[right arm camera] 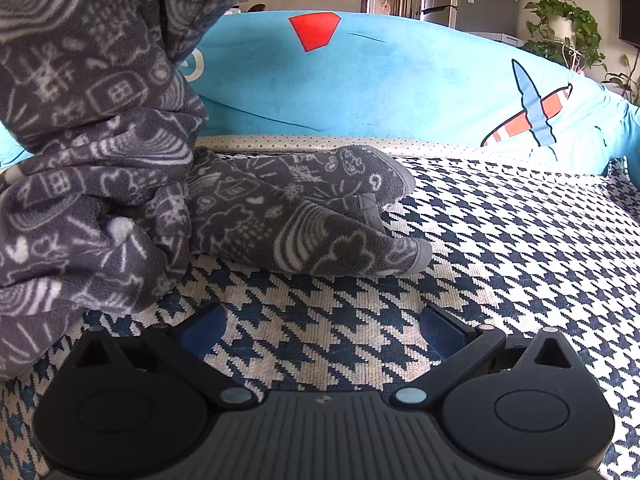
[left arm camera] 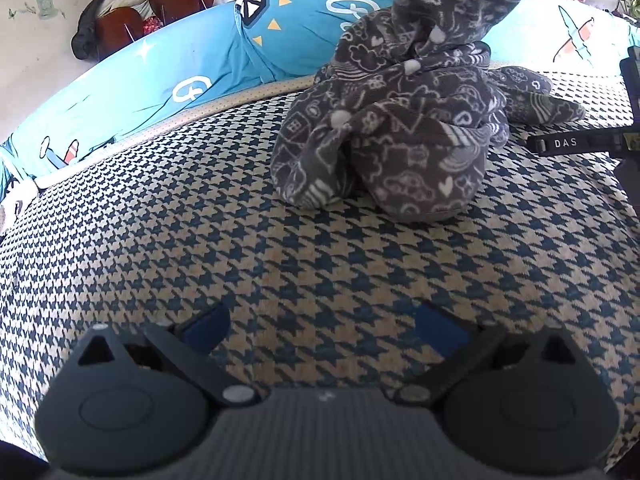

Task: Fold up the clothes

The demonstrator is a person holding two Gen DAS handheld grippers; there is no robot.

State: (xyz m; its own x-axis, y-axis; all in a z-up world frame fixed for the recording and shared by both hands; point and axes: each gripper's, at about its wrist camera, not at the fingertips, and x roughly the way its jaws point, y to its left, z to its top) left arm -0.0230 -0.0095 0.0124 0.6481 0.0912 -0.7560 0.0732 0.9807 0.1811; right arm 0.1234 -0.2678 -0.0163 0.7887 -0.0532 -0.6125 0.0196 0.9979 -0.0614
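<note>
— Fleece, dark grey, white doodle print: one garment (left arm camera: 400, 120), bunched in a heap on the houndstooth cover (left arm camera: 240, 248). Location?

— Far side of the cover, near the blue cartoon-print cushion (left arm camera: 160, 80). Its upper part rises out of both views; what holds it up is not visible. Two cuffed ends (right arm camera: 400, 252) lie flat, pointing right.

— Left gripper (left arm camera: 324, 332)?

— Jaws spread wide, holding nothing, low over bare cover, apart from the heap.

— Right gripper (right arm camera: 324, 332)?

— Jaws likewise wide and unloaded; garment just beside its left finger (right arm camera: 204, 328).
</note>
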